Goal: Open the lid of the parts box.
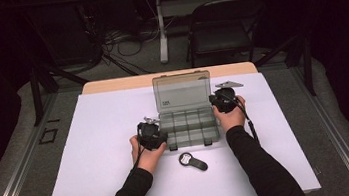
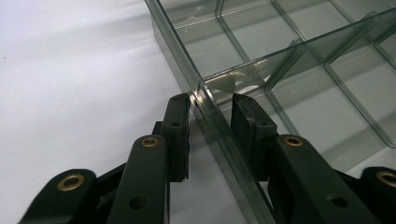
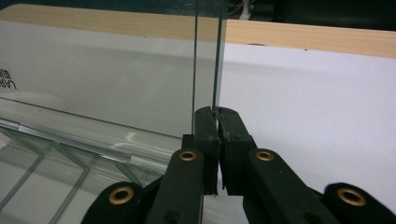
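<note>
A clear plastic compartment box [image 1: 191, 143] lies open in the middle of the white table cover, its lid [image 1: 182, 93] standing upright at the back. My left gripper [image 1: 152, 134] is at the box's left side. In the left gripper view its jaws [image 2: 210, 100] straddle the left wall [image 2: 219, 135], one pad outside and one inside, pressed against it. My right gripper [image 1: 223, 100] is at the lid's right edge. In the right gripper view it [image 3: 217, 112] is shut on that thin clear edge [image 3: 217, 56]. The compartments [image 2: 299, 107] I see hold nothing.
A small black handheld object with a round pale face [image 1: 192, 161] lies on the cover just in front of the box. The wooden table edge [image 1: 110, 84] runs behind the lid. A black chair [image 1: 219, 27] and cables stand on the floor beyond.
</note>
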Motion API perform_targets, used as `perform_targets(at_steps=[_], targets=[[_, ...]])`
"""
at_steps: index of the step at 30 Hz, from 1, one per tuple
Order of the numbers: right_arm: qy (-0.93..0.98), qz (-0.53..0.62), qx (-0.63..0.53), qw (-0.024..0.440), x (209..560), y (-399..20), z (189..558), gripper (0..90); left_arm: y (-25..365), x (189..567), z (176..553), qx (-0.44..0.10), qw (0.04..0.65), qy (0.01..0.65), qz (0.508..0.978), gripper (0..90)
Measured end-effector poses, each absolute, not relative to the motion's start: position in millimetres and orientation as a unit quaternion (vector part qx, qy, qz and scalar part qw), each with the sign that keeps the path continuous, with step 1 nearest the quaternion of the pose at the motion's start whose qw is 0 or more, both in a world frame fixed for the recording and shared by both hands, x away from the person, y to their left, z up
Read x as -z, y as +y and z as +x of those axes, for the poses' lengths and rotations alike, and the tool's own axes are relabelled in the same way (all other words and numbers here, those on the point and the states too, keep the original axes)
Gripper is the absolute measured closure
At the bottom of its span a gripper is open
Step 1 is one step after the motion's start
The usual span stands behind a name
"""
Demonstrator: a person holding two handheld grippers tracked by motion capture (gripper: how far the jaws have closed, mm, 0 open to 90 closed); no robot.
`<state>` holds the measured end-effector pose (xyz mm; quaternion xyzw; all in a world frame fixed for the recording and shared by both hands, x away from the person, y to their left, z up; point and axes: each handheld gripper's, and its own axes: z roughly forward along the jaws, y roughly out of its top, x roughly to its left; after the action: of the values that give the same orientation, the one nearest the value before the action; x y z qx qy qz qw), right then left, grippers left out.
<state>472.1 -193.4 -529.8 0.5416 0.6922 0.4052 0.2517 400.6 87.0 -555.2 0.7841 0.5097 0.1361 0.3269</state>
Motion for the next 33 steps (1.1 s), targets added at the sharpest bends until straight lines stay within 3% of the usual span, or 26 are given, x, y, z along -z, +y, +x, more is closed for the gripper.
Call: perform_targets(at_steps=[20,33], targets=[[0.709,0.592,-0.343,0.169,513.2,-194.4,494.8,88.0,87.5,556.1,399.7,-0.140,0.331,0.512,0.780,70.4],[0.705,0.608,-0.332,0.149,523.0,-194.1,506.9,89.8,87.2,556.6,399.1,-0.142,0.333,0.515,0.777,70.9]])
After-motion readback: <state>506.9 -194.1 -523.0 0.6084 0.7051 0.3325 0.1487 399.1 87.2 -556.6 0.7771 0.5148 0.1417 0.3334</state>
